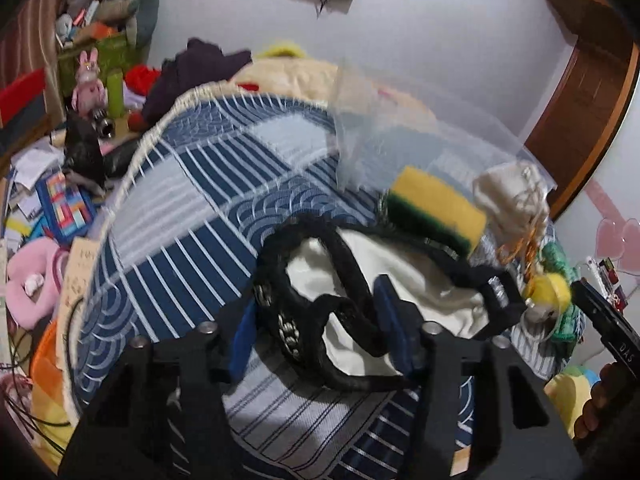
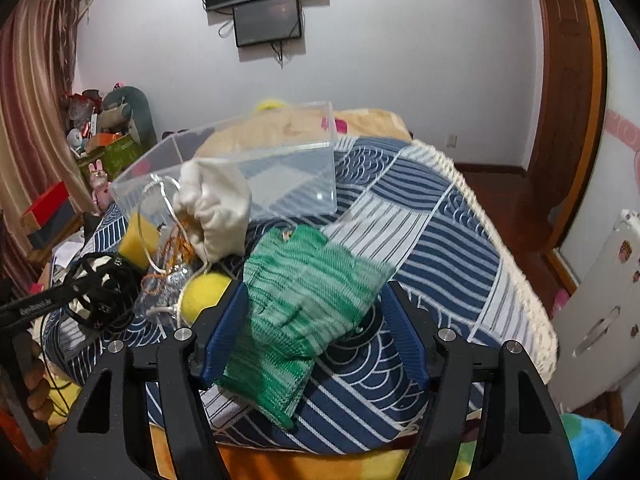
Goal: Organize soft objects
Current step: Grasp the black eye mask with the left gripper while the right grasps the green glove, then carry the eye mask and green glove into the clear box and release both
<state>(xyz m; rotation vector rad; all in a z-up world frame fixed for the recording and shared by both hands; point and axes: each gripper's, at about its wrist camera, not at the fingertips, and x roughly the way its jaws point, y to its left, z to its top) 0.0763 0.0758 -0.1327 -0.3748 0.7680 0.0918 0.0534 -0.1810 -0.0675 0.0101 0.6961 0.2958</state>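
The right gripper (image 2: 314, 334) has its blue fingers (image 2: 226, 322) set around the green knitted cloth (image 2: 310, 300); the left pad touches it, the far pad stands apart, so nothing is clamped yet. The left gripper (image 1: 320, 334) likewise straddles a black strap (image 1: 352, 280) lying on a white cloth (image 1: 384, 284), its fingers not pressing.

Taking the clear box (image 2: 256, 172) on the bed (image 2: 420, 216) as landmark, both cloths lie just in front of it. The strap loops widely, so a lift could drag the white cloth, or the yellow sponge (image 1: 436, 210) touching it. The green cloth may slip from a one-sided pinch.

Only the right view shows the box's open top and the cream pouch (image 2: 218, 208); only the left shows the sponge's green underside.
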